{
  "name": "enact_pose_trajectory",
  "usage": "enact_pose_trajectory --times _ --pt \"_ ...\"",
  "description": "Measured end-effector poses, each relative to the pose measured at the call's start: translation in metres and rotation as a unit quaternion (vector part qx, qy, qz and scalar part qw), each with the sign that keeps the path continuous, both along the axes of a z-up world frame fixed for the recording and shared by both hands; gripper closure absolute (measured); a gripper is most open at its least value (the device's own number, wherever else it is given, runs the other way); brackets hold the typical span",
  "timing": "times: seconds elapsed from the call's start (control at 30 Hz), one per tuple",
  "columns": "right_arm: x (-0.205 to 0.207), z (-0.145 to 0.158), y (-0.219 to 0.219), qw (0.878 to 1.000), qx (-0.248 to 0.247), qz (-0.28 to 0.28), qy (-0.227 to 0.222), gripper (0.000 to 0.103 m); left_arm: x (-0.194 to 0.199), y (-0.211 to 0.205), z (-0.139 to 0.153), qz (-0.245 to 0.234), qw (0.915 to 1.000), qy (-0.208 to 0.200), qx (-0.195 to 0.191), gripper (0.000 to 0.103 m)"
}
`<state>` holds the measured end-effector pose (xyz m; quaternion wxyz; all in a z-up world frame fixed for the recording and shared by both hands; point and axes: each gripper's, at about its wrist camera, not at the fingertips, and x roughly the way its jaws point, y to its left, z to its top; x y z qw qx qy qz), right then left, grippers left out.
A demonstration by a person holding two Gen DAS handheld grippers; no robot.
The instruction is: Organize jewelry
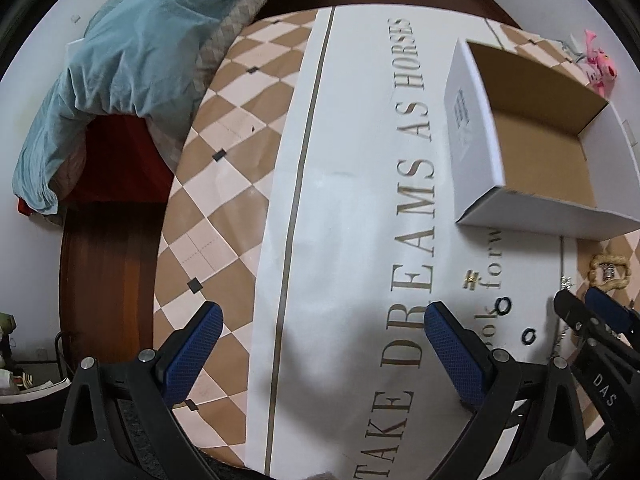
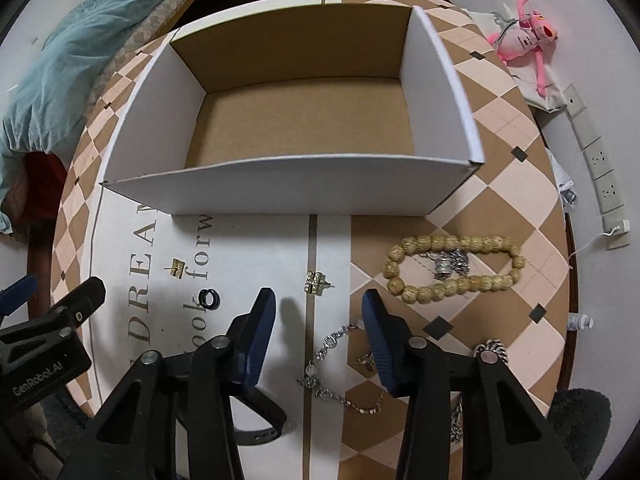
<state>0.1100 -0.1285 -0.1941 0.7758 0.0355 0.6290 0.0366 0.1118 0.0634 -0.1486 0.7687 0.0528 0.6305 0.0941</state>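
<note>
both claws wide, holding nothing — right claw over a tangled silver chain beside the beaded bracelet.

Home bedroom: rumpled teal duvet on bed, pink plush toy, wall sockets, tablecloth-covered table.
</note>
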Motion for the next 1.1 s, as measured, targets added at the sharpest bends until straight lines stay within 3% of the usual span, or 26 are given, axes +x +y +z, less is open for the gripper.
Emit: enact_pose_trajectory --times 0.17,0.4,0.53,0.6,0.67,0.87,1.03,1.1 --pt "0.000 -0.004 0.004 1.000 -0.011 0.010 -0.005 0.070 0.002 0.000 -0.008 -0.001 1.0000 0.004 0.001 0.000" --pt "0.005 -0.005 0.003 1.000 -0.016 0.013 -0.013 0.071 0.002 -0.003 -0.010 -0.003 1.0000 0.002 0.001 0.000" --pt "0.006 -0.004 0.003 0.999 -0.020 0.012 -0.021 0.091 0.003 -0.007 -0.009 -0.006 1.0000 -0.001 0.002 0.000" --pt "0.005 -0.004 -0.001 1.000 -0.012 0.009 -0.024 0.092 0.004 -0.009 -0.009 -0.008 1.0000 -0.003 0.000 0.000" --pt "0.004 0.001 -0.005 0.999 -0.009 0.005 -0.033 0.097 0.005 -0.012 -0.009 -0.010 0.9999 -0.006 -0.008 0.001" --pt "0.000 0.008 -0.024 0.999 -0.005 -0.016 -0.039 0.097 0.009 -0.030 -0.014 -0.028 0.9974 -0.013 -0.065 0.002" --pt "-0.001 0.014 -0.038 0.999 -0.001 -0.028 -0.040 0.097 0.011 -0.051 -0.024 -0.053 0.9953 -0.007 -0.081 0.035" --pt "0.000 0.015 -0.042 0.999 0.000 -0.031 -0.040 0.097 0.011 -0.056 -0.026 -0.062 0.9949 -0.005 -0.080 0.041"
